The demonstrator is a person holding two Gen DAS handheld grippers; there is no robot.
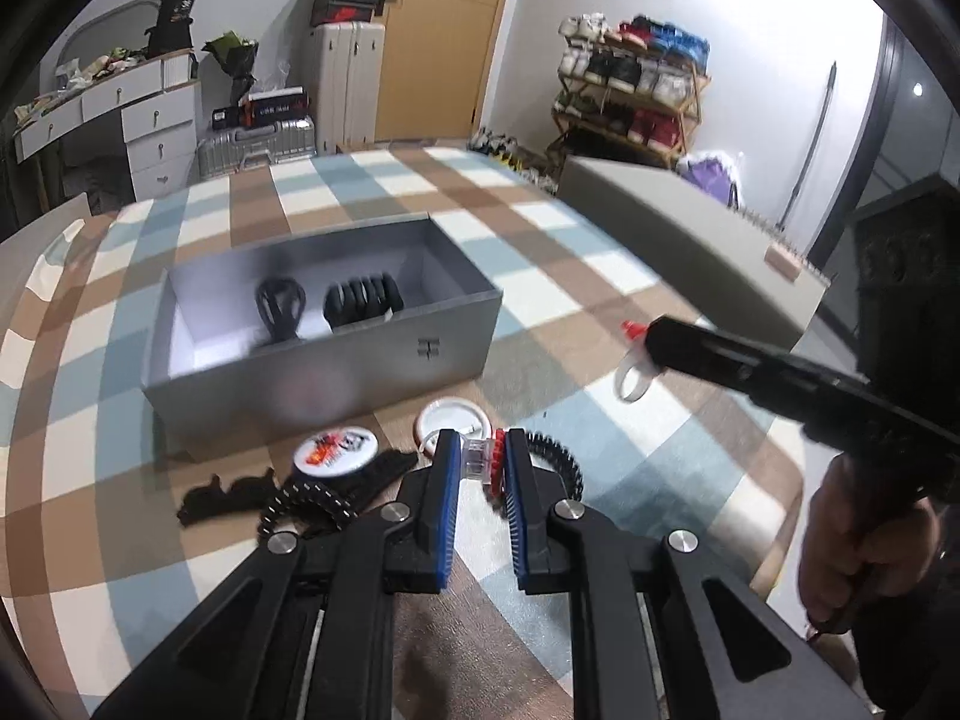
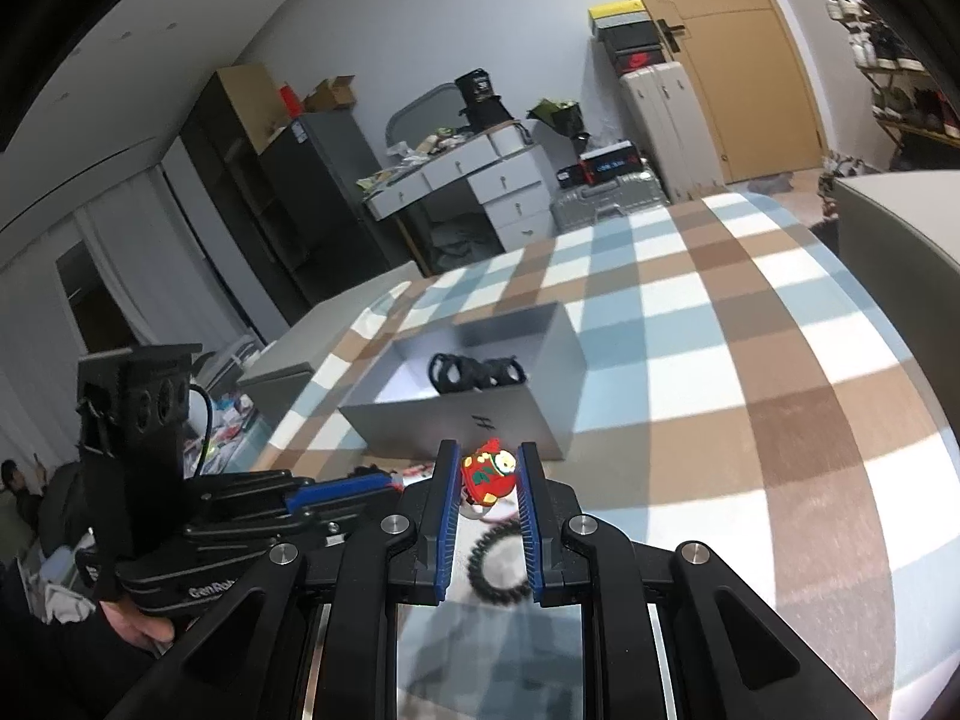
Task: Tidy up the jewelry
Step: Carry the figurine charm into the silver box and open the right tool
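Inside, the grey box (image 1: 336,360) holds black hair ties (image 1: 360,299); right gripper (image 2: 489,480) clamps a red charm (image 2: 487,471), left gripper (image 1: 478,457) a clear clip (image 1: 476,461).

Each hand-held gripper, left (image 1: 480,462) and right (image 2: 489,480), has a matte black linkage frame, round silver pivot screws and blue ribbed finger pads (image 1: 447,516). White "GenRob" lettering marks the left unit's body. Bare skin shows on the right hand (image 1: 864,558).

Likely a bedroom: suitcases (image 1: 345,87), shoe rack (image 1: 630,90).
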